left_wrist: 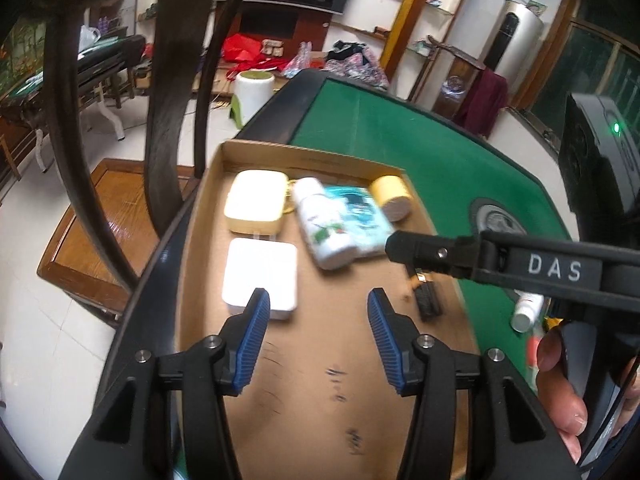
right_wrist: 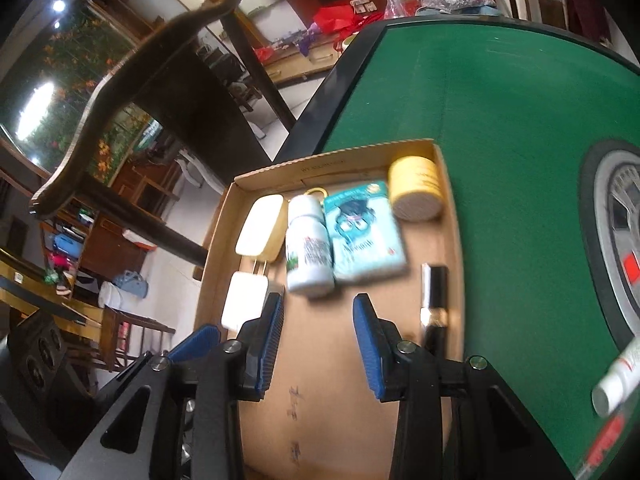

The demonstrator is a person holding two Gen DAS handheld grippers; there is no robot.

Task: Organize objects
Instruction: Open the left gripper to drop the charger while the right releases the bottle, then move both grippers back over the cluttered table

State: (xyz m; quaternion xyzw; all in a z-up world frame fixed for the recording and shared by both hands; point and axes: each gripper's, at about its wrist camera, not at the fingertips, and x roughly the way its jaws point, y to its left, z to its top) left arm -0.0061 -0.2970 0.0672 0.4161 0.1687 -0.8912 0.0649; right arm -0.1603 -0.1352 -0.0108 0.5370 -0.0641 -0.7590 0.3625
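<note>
**Over the cardboard tray: six in, at least one bottle left out**

Over the shallow cardboard tray [left_wrist: 208, 184] on the green surface [left_wrist: 420, 148], both claws hovering, nothing gripped. Left claw [left_wrist: 318, 320] partly spread, blue pads bare, aimed down at open cardboard. Right claw [right_wrist: 318, 332] a shade narrower, also carrying nothing.

Inside the tray, tidy rows along the far wall: cream case [right_wrist: 262, 232] at the left, white bottle [right_wrist: 308, 252] lying on its side next to it, teal packet [right_wrist: 366, 232] touching the bottle, yellow jar [right_wrist: 416, 194] tipped over in the far right corner. Nearer in, white charger block [right_wrist: 242, 300] with its prongs toward the cream case, and dark lipstick tube [right_wrist: 434, 300] lying along the right wall. Plenty of bare cardboard in the near half.

Still outside: small white bottle [right_wrist: 618, 376] lying on the felt, well apart from the tray, to the right; something red just beside it, too blurred to name.

Judging by that, most of the sorting done. Likely next: reach right for the stray bottle, drop it into the open near half.
</note>
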